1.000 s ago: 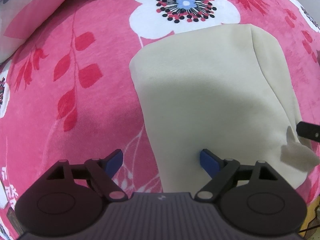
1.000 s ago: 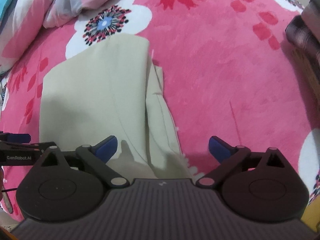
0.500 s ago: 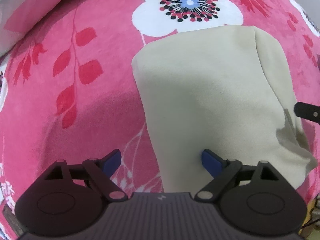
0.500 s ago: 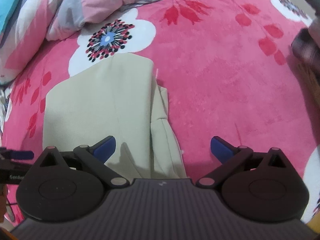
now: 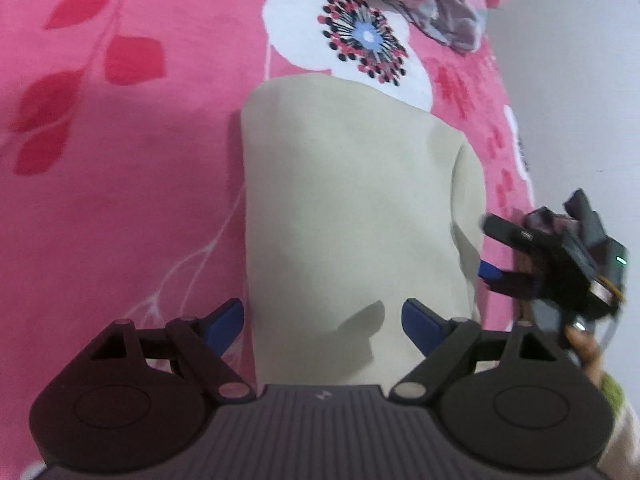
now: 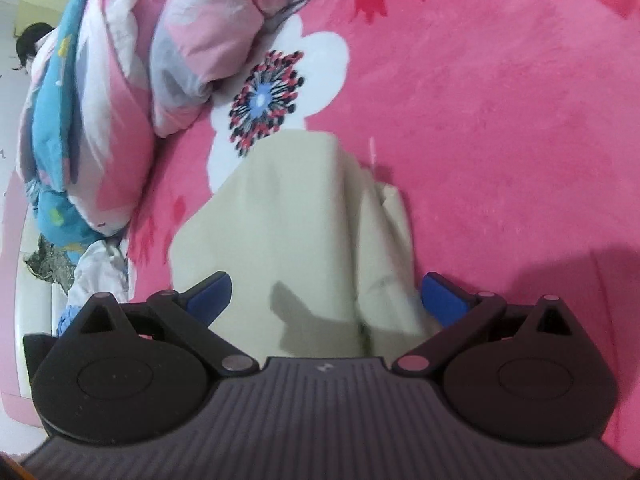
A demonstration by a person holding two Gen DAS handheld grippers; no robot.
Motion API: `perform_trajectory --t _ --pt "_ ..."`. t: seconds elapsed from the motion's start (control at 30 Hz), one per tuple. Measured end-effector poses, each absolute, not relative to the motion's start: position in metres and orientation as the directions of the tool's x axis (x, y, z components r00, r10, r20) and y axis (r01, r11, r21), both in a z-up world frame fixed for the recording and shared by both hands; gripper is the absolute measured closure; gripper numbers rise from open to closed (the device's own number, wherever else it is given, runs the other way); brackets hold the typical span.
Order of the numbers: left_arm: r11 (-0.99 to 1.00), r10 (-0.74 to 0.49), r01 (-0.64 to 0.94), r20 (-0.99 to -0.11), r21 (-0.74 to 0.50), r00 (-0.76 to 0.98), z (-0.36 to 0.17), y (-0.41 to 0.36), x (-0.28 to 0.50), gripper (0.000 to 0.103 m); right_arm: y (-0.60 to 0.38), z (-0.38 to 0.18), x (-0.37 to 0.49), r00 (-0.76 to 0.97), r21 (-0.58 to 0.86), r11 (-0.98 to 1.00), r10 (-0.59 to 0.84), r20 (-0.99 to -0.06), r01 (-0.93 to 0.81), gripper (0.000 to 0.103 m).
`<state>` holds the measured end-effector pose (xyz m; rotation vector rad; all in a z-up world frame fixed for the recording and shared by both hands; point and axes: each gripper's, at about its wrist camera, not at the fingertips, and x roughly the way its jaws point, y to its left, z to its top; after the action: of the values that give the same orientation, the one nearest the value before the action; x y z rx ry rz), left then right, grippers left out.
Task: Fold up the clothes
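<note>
Cloth: beige garment (image 5: 352, 208), already folded into a narrow panel, lies flat on the pink flowered bedspread (image 5: 120, 184), its far end touching the white printed flower (image 5: 360, 36).
Left tool: your left gripper (image 5: 322, 318) hangs over the near end of the panel, jaws released and wide, nothing clamped; the cloth's left edge runs just inside the left pad, and the right pad sits above the fabric.
Right tool: your right gripper (image 6: 326, 294) is likewise spread and empty, straddling the near right part of the garment, where a loose narrower layer (image 6: 390, 248) sticks out beside the main panel.
Step in hand, as judged: you appear to be lining up on the near hem for another fold away from you.
How to do it well: lower both tools level with each other, take each near corner through all layers, and catch that stray right-hand layer so it does not slide out crooked.
Watch: in the left view the right tool stands just beside the garment's right edge, close to your left tool, so keep them from knocking.
Surroundings: crumpled pink and blue bedding (image 6: 100, 92) is heaped beyond the flower, apart from the garment.
</note>
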<state>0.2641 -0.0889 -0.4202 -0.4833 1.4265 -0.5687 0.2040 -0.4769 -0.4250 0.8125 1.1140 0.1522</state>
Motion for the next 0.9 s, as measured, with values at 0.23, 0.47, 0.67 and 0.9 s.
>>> perform_trajectory --t 0.23,0.47,0.67,0.9 --pt "0.728 -0.682 0.097 -0.731 -0.679 0.004 -0.443 -0.096 0.266 0.014 -0.473 -0.442 0.208 0.426 0.705 0.675 0.584 -0.691 0.218 0.001" --pt "0.722 -0.677 0.181 -0.736 -0.668 -0.02 -0.443 -0.117 0.258 0.007 -0.464 -0.445 0.189 0.366 0.755 0.63 0.669 -0.646 0.182 0.001" --pt "0.746 -0.657 0.146 -0.753 -0.649 0.012 -0.441 -0.128 0.254 0.006 -0.457 -0.453 0.219 0.35 0.793 0.593 0.72 -0.599 0.136 0.0" --pt "0.787 -0.61 0.155 -0.791 -0.598 0.043 -0.421 -0.154 0.24 0.006 -0.459 -0.44 0.207 0.291 0.8 0.591 0.752 -0.592 0.1 0.042"
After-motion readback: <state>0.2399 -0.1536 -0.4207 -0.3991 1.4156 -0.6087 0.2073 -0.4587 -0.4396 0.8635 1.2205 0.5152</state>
